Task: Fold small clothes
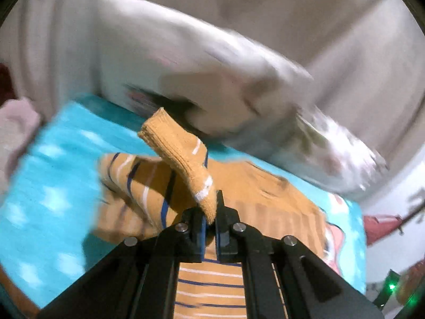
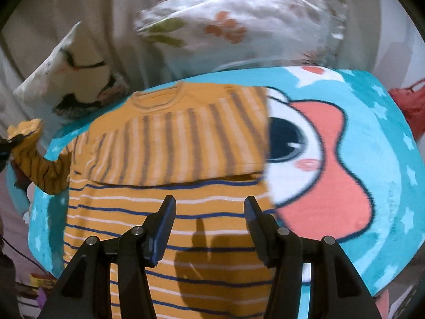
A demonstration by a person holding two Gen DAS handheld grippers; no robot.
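A small orange sweater with blue and white stripes lies on a turquoise cartoon blanket. Its right side is folded over, so the paler inside faces up. My left gripper is shut on the sleeve cuff and holds it raised above the sweater body. In the right wrist view the lifted sleeve hangs at the far left. My right gripper hovers open over the sweater's lower half, with nothing between its fingers.
A floral pillow and a white printed cushion lie beyond the blanket. In the left wrist view a blurred white pillow crosses the top. A red item sits at the right edge.
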